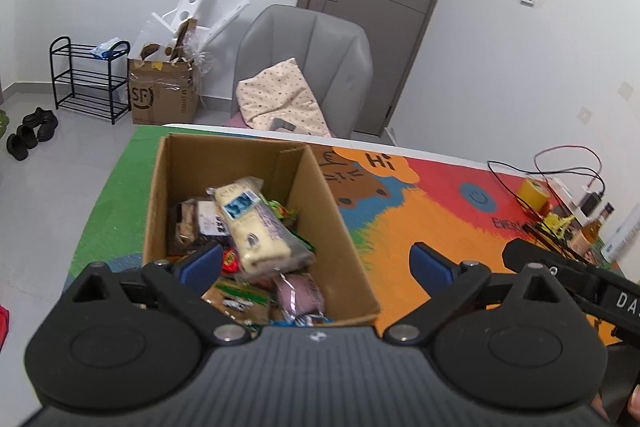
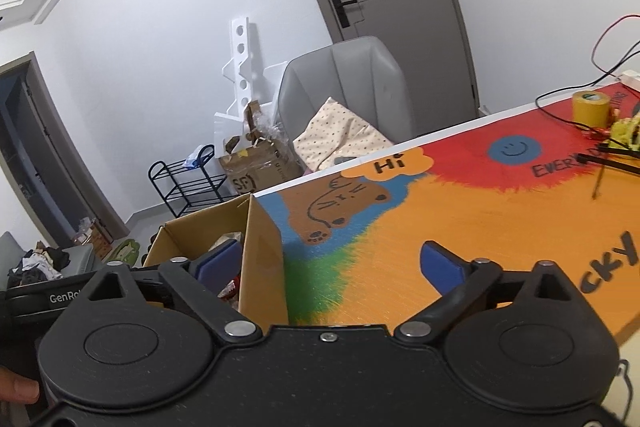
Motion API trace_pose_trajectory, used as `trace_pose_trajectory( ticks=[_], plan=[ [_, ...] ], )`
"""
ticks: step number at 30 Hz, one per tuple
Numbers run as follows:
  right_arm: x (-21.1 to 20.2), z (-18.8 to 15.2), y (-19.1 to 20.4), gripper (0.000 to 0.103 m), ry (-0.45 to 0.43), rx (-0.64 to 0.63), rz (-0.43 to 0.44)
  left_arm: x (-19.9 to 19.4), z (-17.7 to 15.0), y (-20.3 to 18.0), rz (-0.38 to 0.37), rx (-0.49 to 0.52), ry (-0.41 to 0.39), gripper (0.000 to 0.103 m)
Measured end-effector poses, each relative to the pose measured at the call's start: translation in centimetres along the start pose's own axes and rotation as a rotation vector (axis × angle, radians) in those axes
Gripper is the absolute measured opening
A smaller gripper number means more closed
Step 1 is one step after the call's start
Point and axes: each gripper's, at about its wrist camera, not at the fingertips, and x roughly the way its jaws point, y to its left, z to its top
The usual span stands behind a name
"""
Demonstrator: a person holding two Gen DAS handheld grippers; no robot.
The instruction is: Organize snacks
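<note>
While left wrist shows snacks (image 1: 256,227), right sees box (image 2: 260,259) wall.

Table covered by multicoloured printed mat (image 1: 420,223), open cardboard box (image 1: 340,227) at its left end, yellow tape roll (image 2: 591,108), black cables (image 1: 516,187) at far right.

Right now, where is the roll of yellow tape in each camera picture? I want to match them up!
Left wrist view: the yellow tape roll stands at the far right on the colourful mat, among black cables.
Right wrist view: the same roll stands at the upper right, near the table's far edge.
Shared landmark: the orange "Hi" bubble printed on the mat, left of the tape in both.
</note>
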Motion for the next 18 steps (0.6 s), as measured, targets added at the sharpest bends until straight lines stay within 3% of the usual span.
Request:
trace_pose_trajectory(
  ticks=[18],
  plan=[
    [-5.6,-2.6,-0.2,0.103,-0.049,0.029,-0.07,-4.6,-2.0,-1.3,-0.06,0.083,-0.032,0.103]
  ],
)
